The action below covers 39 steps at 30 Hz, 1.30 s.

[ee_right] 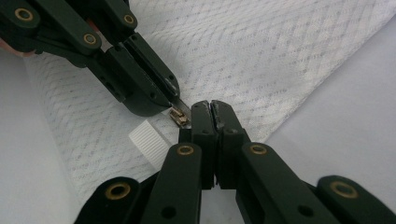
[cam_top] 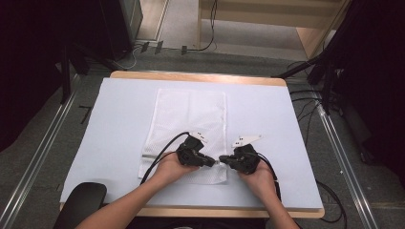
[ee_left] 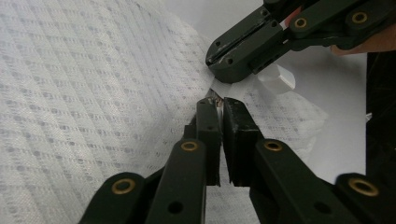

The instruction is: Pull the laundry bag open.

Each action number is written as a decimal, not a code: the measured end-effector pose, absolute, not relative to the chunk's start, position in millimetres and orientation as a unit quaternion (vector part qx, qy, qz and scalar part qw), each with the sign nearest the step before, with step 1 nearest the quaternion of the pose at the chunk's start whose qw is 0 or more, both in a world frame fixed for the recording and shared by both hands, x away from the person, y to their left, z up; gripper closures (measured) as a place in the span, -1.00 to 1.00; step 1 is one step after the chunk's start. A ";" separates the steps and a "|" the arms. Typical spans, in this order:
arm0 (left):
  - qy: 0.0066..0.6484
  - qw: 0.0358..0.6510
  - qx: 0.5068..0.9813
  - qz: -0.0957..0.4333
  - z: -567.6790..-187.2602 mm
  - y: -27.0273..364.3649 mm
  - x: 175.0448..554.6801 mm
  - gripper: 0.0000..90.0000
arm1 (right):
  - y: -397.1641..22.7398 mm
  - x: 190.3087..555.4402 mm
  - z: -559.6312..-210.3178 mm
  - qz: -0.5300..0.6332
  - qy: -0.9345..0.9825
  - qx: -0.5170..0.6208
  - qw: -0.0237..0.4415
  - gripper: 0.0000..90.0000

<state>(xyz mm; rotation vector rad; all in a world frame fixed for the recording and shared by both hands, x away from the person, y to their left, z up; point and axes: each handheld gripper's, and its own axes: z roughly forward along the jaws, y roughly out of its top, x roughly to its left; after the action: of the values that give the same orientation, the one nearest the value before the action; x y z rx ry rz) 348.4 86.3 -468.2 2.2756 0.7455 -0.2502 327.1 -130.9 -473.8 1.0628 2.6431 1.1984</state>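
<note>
A white mesh laundry bag (cam_top: 187, 131) lies flat on the white-covered table (cam_top: 114, 143), its long sides running from the near edge toward the far edge, a little left of the middle. That flat lay keeps the zipper line near the bag's near end reachable from both sides.

The left gripper (cam_top: 210, 162) comes in over the bag's near end, its jaws drawn nearly together on the small metal zipper pull (ee_right: 178, 115) (a brass-coloured tab, seen best in the right gripper view). Such a narrow pinch suits so small a tab.

Facing it tip to tip, the right gripper (cam_top: 223, 160) sits at the bag's near right corner with its jaws fully together, apparently clamping the fabric edge (ee_left: 223, 88); I judge it acts as an anchor so the bag stays taut while the pull is drawn along. A small ribbed white tab (ee_right: 148, 140) lies just beside both tips.

No brand, label or readable writing shows on the bag, the grippers or the table.
</note>
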 end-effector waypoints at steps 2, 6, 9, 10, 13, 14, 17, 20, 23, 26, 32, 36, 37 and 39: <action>0.291 0.360 0.881 -0.099 -468.2 86.0 348.7 0.94 | -130.9 327.1 -473.6 0.387 0.855 0.345 0.025 1.00; 0.296 0.360 0.878 -0.107 -468.4 86.8 350.1 0.94 | -132.1 323.7 -471.8 0.382 0.859 0.339 0.024 1.00; 0.297 0.362 0.877 -0.109 -469.3 86.7 350.8 0.92 | -130.5 322.4 -472.6 0.381 0.862 0.333 0.031 1.00; 0.298 0.362 0.876 -0.109 -469.7 86.5 350.9 0.91 | -130.4 322.4 -472.8 0.382 0.863 0.330 0.033 1.00; 0.299 0.363 0.876 -0.107 -469.7 85.3 350.5 0.92 | -130.8 321.8 -472.7 0.382 0.862 0.331 0.033 1.00; 0.297 0.362 0.877 -0.103 -469.4 84.9 350.2 0.93 | -130.8 321.6 -472.6 0.382 0.863 0.331 0.033 1.00; 0.294 0.361 0.879 -0.100 -468.4 84.1 349.4 0.95 | -129.8 320.2 -472.2 0.379 0.865 0.326 0.041 1.00; 0.296 0.361 0.877 -0.111 -468.5 85.1 351.8 0.95 | -130.3 320.5 -472.6 0.380 0.866 0.322 0.041 1.00; 0.294 0.356 0.881 -0.107 -466.9 84.1 352.1 0.95 | -131.0 320.7 -473.8 0.385 0.865 0.320 0.040 1.00; 0.302 0.362 0.874 -0.117 -466.3 86.5 354.7 0.96 | -132.4 320.9 -474.9 0.390 0.862 0.323 0.036 1.00; 0.308 0.352 0.874 -0.128 -465.4 86.7 356.4 0.96 | -132.9 321.3 -475.4 0.392 0.863 0.316 0.036 1.00; 0.324 0.340 0.872 -0.140 -462.1 91.3 359.9 0.96 | -131.5 320.9 -474.5 0.386 0.867 0.312 0.042 1.00; 0.326 0.338 0.871 -0.145 -461.2 92.4 360.8 0.96 | -131.2 320.8 -474.3 0.386 0.867 0.312 0.042 1.00; 0.326 0.334 0.873 -0.142 -459.5 93.8 360.9 0.96 | -130.7 320.8 -474.0 0.385 0.868 0.312 0.042 1.00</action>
<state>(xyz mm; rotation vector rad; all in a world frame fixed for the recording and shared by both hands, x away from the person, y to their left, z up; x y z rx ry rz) 360.9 93.8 -459.5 2.2788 0.8504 -0.3718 320.8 -130.7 -474.0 0.9541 2.6564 1.1778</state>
